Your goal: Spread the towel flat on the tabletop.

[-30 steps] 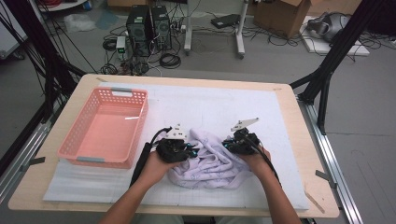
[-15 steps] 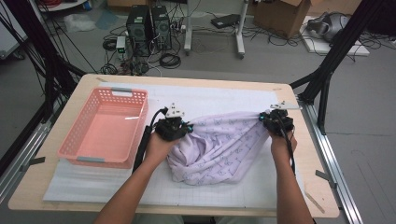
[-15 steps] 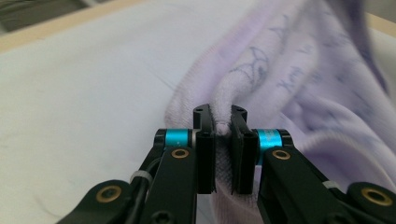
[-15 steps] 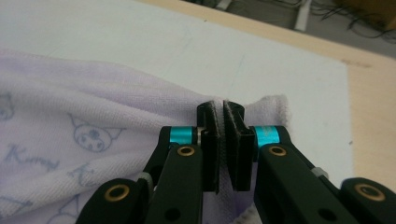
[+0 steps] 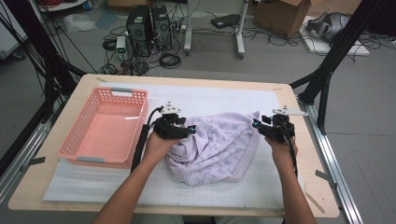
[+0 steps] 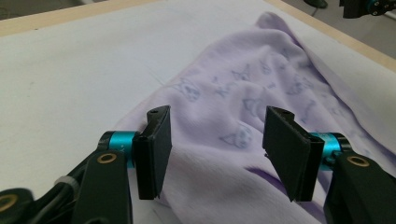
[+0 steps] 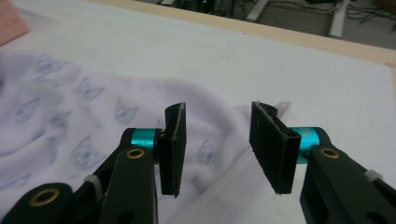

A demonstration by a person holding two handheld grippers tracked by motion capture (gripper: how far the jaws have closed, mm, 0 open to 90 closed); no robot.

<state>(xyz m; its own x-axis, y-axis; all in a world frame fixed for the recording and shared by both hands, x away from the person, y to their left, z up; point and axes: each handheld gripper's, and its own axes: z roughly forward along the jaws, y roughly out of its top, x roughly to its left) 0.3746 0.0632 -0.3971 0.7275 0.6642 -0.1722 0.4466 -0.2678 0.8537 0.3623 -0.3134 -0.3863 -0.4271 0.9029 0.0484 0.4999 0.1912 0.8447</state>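
A lilac cloth (image 5: 219, 147) printed with small blue cat faces lies spread on the white mat in the middle of the table. My left gripper (image 5: 187, 129) sits at the cloth's left edge, open, with the fabric (image 6: 224, 121) lying under and beyond its jaws. At the cloth's upper right corner my right gripper (image 5: 257, 124) is open too, its jaws apart over that corner (image 7: 219, 126). Neither gripper holds the cloth.
A pink plastic basket (image 5: 79, 148), with nothing in it, stands at the left of the table. The white mat (image 5: 219, 100) covers most of the wooden tabletop. Black frame legs, cables and computer boxes stand on the floor beyond the far edge.
The cloth went from bunched between both grippers to pulled out wide. My right gripper moved far right with its corner. Both grippers have since opened and let the cloth lie flat.
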